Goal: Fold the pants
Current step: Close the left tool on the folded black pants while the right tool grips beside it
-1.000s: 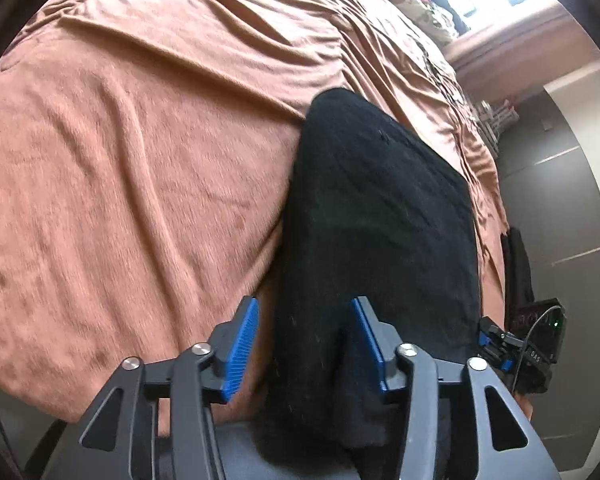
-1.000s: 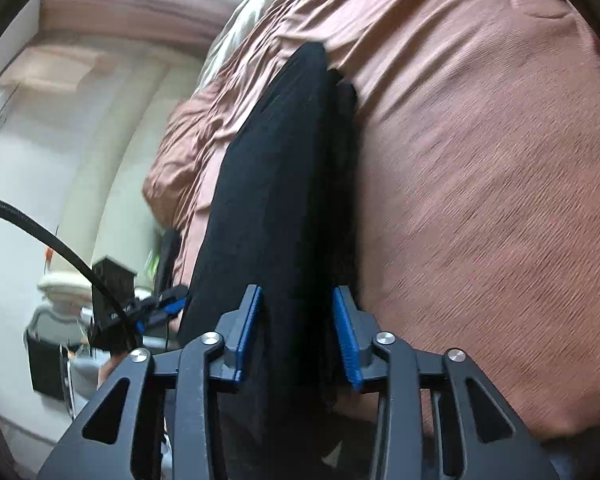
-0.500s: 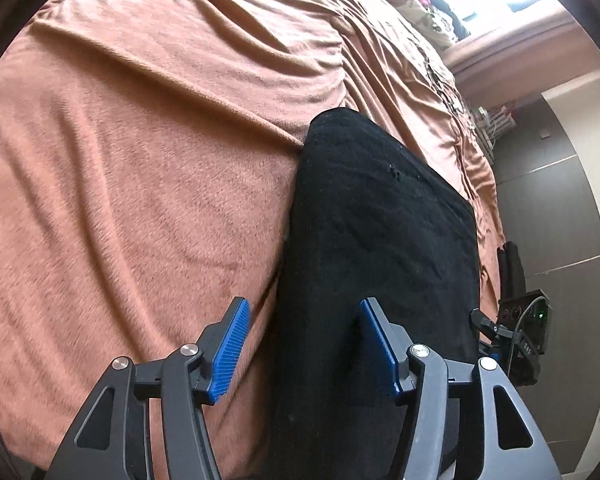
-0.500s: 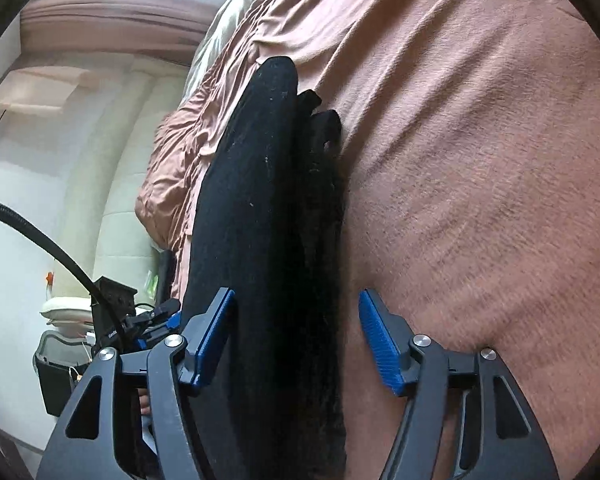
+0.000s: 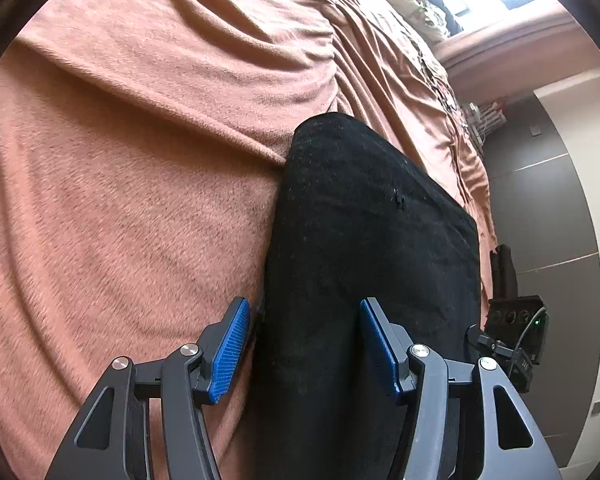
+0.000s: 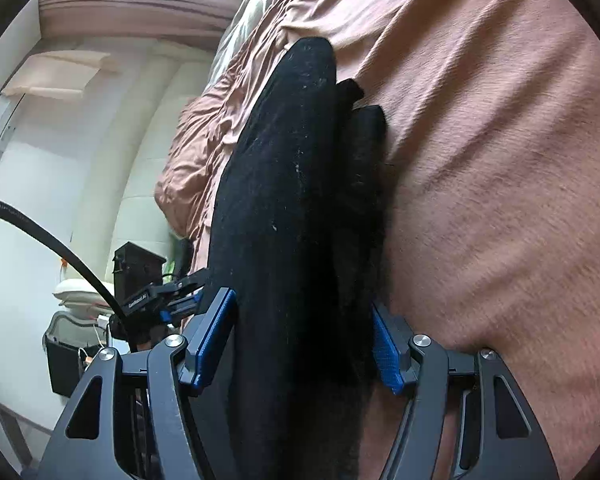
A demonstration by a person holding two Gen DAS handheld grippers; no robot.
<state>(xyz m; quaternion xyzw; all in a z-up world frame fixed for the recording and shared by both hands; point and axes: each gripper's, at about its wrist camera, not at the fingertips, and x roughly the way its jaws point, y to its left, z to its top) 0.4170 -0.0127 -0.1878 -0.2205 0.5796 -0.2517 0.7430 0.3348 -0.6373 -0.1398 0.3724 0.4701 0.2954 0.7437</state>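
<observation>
Black fleecy pants (image 5: 364, 240) lie on the rust-brown soft blanket (image 5: 132, 184) of the bed, already folded into a thick rounded stack of several layers; I judge little is left but tidying. The left gripper (image 5: 304, 344) and the right gripper (image 6: 300, 336) stand apart around the near edge, gripping nothing; both have just been opening.

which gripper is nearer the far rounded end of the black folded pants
Neither clearly: left gripper and right gripper each straddle the near end of the black folded pants, open, far from that end.
</observation>
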